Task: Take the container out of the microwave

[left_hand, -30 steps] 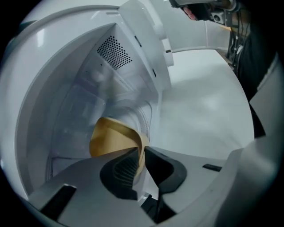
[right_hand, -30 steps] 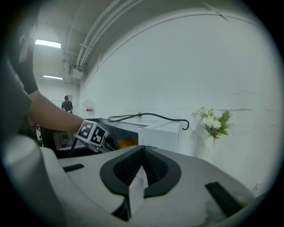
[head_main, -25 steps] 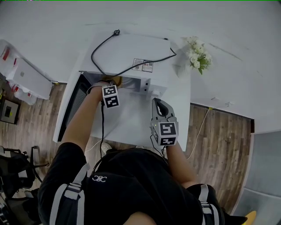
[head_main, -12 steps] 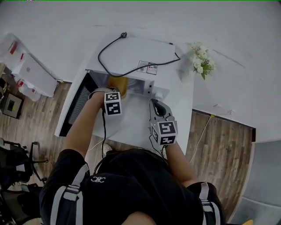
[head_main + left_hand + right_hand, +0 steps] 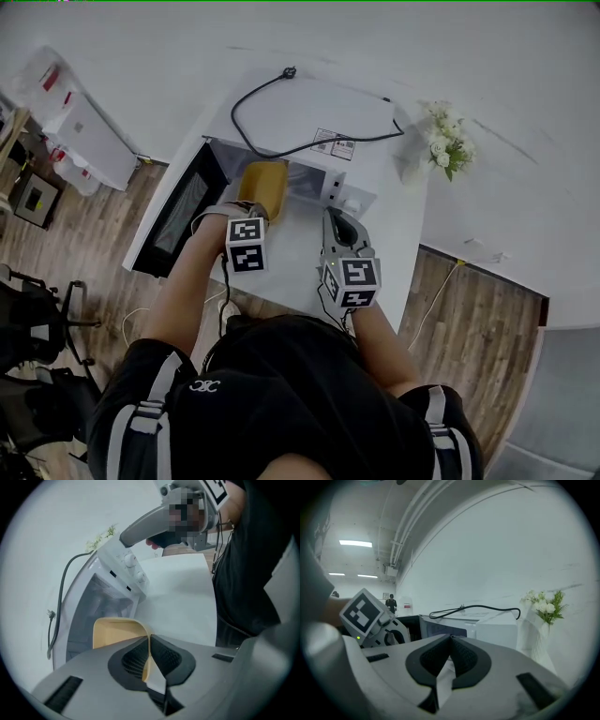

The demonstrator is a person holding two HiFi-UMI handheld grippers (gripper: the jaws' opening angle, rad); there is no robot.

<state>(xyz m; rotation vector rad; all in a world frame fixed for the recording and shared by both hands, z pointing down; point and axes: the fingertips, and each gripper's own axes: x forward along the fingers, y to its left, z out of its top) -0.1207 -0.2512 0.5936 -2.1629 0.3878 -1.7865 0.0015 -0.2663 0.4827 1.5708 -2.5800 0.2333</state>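
A white table [image 5: 292, 258] stands against a white wall [image 5: 497, 550] on a wooden floor [image 5: 473, 314]. At the table's far right corner, a bunch of white flowers [image 5: 444, 141] with green leaves sits in a pale vase [image 5: 534, 637]. A black cord [image 5: 472, 605] loops to the left of the flowers. A thin white cable [image 5: 433, 281] trails across the floor just beside the table's right edge. Off to the left stand a white cabinet [image 5: 89, 141] and black chairs [image 5: 37, 333]. Strip lights [image 5: 355, 543] glow on the ceiling, and a person [image 5: 391, 603] stands far off at the back of the room.
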